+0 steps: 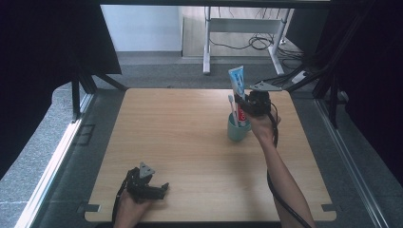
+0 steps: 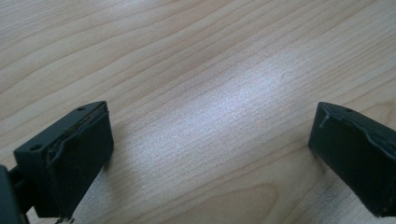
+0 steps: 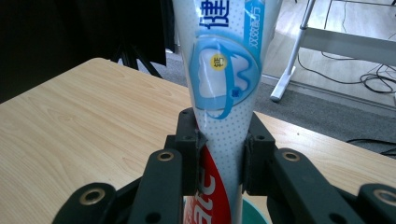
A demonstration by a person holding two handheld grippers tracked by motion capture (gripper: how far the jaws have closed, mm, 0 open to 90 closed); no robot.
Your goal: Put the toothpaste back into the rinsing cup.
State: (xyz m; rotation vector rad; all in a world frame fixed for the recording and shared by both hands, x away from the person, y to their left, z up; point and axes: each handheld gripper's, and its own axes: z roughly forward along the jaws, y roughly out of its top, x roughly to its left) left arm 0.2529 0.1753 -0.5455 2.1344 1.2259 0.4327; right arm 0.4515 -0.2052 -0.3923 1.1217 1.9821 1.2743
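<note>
Light wood-grain table [image 1: 190, 156] on grey carpet; white desk frame [image 1: 242, 28] and cables behind it. Teal cup [image 1: 236, 130], right of table centre, holds toothbrush [image 1: 232, 108]. Right claw [image 1: 247, 105] grasping toothpaste tube [image 1: 237, 83] upright over cup. Left claw [image 1: 159, 191] released, at the table's near edge.

The whole worktop [image 1: 190, 156] is viewed from above its near edge, facing forward and down. The left tool [image 2: 210, 154] view is set close over bare wood. The right tool [image 3: 219, 158] view faces the far edge, shared with the high view.
</note>
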